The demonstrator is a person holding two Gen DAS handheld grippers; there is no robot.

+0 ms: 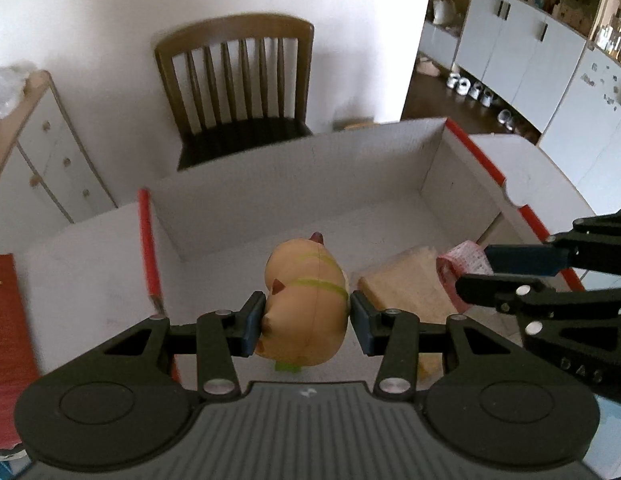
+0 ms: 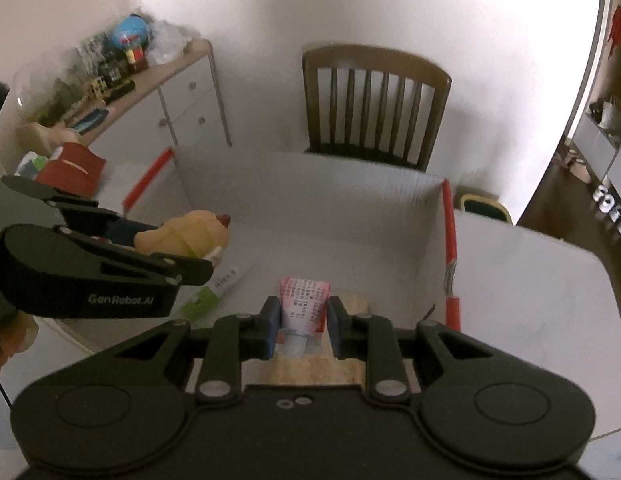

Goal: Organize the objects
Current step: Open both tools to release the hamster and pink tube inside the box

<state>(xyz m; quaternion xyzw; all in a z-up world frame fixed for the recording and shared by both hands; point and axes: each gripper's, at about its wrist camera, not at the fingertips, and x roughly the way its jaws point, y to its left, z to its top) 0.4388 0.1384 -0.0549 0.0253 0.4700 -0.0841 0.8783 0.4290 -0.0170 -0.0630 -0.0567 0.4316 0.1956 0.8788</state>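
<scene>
Hand-held gripper, left (image 1: 307, 318): blue pads pressed on both flanks of a tan, rounded soft animal toy with green stripes and dark red ears (image 1: 306, 296), held above the box interior. Hand-held gripper, right (image 2: 301, 326): jaws nearly closed, clamped on the neck end of a pink-and-white printed squeeze tube (image 2: 304, 300), cap toward the camera. White cardboard box with red-edged flaps (image 1: 294, 176): open-topped, on the white table (image 2: 530, 280). Flat tan block (image 1: 406, 286): inside the box, beneath the tube. Green-and-white slim tube (image 2: 214, 290): lying on the box floor. Brown slatted wooden chair (image 1: 238, 80): beyond the box, against the wall.
</scene>
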